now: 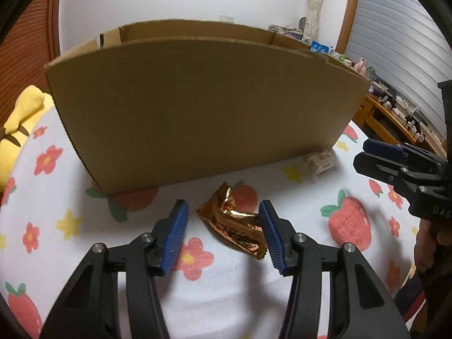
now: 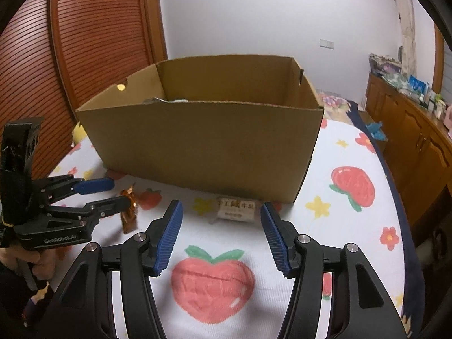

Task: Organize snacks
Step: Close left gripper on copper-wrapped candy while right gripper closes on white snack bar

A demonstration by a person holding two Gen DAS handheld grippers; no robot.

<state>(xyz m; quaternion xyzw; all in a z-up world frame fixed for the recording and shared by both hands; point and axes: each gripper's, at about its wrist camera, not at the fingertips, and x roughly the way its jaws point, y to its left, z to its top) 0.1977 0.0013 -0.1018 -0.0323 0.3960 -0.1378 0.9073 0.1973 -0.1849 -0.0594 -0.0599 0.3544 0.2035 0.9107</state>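
Box (image 2: 197, 147) contents mostly hidden; cream packet (image 2: 236, 208) print unreadable.

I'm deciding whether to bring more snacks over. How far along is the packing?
Done: something already lies inside the cardboard box. In hand: nothing yet; the left hand-held gripper straddles the gold-wrapped snack, and the right hand-held gripper is open toward the pale snack packet. Left: boxing both.

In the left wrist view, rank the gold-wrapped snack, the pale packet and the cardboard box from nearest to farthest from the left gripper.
1. Gold-wrapped snack: between the open fingers of the left gripper, against the right pad.
2. Pale packet: ahead and right, at the box's foot.
3. Cardboard box: straight ahead; its near wall may be about as close as the packet.
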